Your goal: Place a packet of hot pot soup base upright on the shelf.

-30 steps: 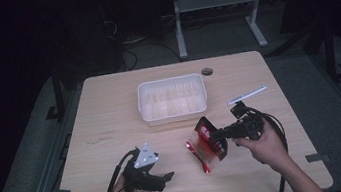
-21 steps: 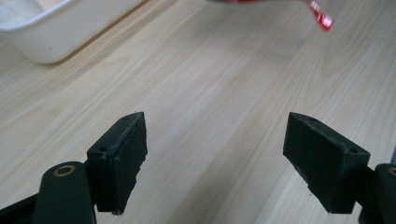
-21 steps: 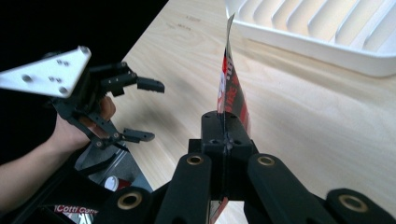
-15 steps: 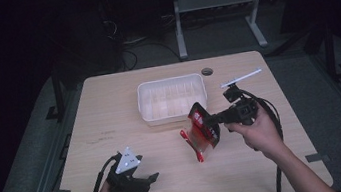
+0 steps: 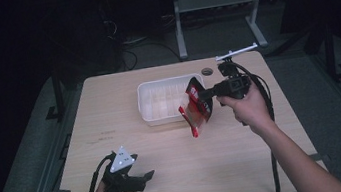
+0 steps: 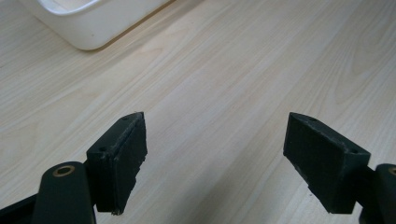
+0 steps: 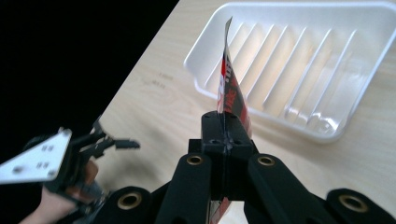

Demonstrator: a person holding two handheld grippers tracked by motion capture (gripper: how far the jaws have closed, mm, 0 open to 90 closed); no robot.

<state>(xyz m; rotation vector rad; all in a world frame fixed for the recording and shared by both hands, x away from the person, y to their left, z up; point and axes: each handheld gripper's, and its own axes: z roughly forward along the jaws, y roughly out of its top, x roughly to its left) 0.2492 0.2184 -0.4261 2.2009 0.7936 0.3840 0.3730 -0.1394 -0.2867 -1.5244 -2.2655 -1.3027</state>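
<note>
Right gripper (image 7: 223, 135): jaws pressed together on the edge of a red and black packet (image 7: 231, 88). The packet is held on edge, clear of the desk (image 5: 126, 117), its upper part rising in front of the white ribbed tray (image 7: 327, 60) in the right gripper view. In the high view the right gripper (image 5: 208, 92) is seen over the right half of the desk, the packet (image 5: 197, 108) hanging just beside the tray's near right corner; whether it touches the tray (image 5: 159, 105) cannot be told.

Left gripper (image 6: 215, 158): jaws wide apart, bare wood between them, a corner of the tray (image 6: 88, 25) beyond. In the high view it (image 5: 144, 176) is noted low near the desk's front left corner.

A small dark round object (image 5: 207, 71) is seen near the far edge, behind the tray.
</note>
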